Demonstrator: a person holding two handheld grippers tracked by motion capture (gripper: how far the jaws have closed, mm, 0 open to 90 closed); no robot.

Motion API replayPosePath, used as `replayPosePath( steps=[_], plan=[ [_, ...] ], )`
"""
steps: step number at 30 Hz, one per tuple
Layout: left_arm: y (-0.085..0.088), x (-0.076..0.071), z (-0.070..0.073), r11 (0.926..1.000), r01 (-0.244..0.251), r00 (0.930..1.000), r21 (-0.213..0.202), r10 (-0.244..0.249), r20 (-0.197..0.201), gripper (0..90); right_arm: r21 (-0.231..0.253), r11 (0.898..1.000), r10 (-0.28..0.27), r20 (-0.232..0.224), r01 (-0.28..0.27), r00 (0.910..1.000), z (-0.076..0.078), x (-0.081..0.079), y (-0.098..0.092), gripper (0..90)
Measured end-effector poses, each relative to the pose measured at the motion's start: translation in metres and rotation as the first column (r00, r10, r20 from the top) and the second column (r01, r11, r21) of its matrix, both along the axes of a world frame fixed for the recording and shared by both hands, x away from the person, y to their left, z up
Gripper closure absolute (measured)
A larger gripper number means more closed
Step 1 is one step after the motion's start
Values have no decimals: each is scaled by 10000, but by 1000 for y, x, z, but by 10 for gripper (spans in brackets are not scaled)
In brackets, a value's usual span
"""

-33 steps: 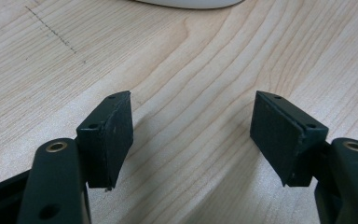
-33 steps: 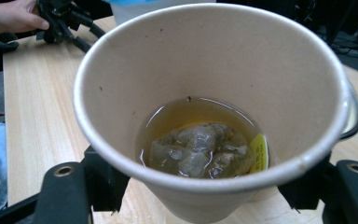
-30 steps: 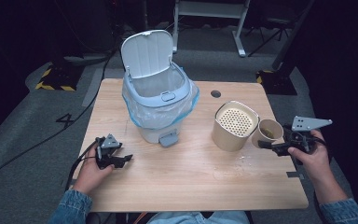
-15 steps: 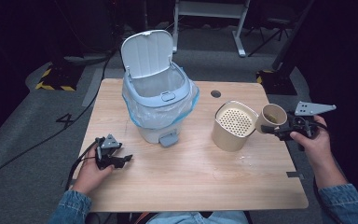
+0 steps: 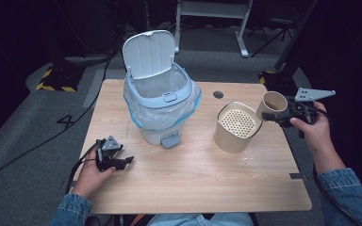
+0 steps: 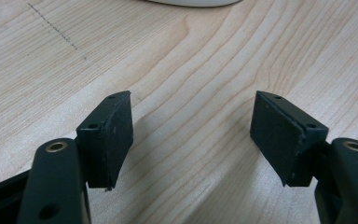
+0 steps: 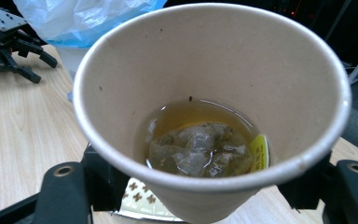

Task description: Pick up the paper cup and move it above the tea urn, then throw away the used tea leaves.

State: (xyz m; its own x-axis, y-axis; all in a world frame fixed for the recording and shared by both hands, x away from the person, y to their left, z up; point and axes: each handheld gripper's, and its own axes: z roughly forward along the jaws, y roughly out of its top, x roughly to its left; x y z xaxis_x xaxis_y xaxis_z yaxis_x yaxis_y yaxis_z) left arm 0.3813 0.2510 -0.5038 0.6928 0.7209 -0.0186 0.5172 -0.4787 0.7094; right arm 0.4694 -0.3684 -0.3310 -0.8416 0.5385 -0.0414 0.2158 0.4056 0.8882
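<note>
- The surface (image 5: 193, 174) is pale wood; both tools work over it, the left near its front left corner, the right at its right edge.
- A bin (image 5: 160, 106) with its lid up and a blue-edged bag (image 5: 188, 106) in it stands well ahead of the left tool and far to the left of the right tool; in the right tool's view the bag shows beyond the cup's rim.
- A beige strainer pot (image 5: 235, 127) with a holed top stands just beside the right tool, on its bin side, between the cup and the bin; its holed top shows under the cup in the right tool's view.
- The right tool (image 5: 274, 117) grips a paper cup (image 7: 214, 116) by its wall, jaws set wide around it, held clear above the surface and tilted toward the strainer pot.
- The left tool (image 5: 125, 162) rests low on the surface, jaws wide apart with bare wood between them.
- In the cup sits a little brown tea (image 7: 186, 116).
- A tea bag (image 7: 196, 151) with a yellow tag (image 7: 260, 151) lies in the tea.
</note>
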Motion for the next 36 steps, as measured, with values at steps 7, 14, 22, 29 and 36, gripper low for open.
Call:
replayPosePath(
  steps=[7,14,22,29,36],
  plan=[
    [0,0,0,10000,-4,10000,11,4,-3,303,-322,9994,105,-43,-107,9999,-2,18,14,303],
    [0,1,0,10000,25,10000,9,-25,-34,298,-276,9993,229,-217,-235,9995,-8,34,25,303],
    [-1,0,0,10000,-81,10000,-11,81,-17,297,-490,9980,400,-151,-407,9991,-17,40,35,302],
    [0,-1,0,10000,-74,10000,23,74,15,297,-1133,9931,344,327,-305,9989,-20,41,37,303],
    [0,-1,0,10000,-76,10000,21,75,14,297,-1599,9869,380,971,-221,9945,-17,43,36,305]
  ],
)
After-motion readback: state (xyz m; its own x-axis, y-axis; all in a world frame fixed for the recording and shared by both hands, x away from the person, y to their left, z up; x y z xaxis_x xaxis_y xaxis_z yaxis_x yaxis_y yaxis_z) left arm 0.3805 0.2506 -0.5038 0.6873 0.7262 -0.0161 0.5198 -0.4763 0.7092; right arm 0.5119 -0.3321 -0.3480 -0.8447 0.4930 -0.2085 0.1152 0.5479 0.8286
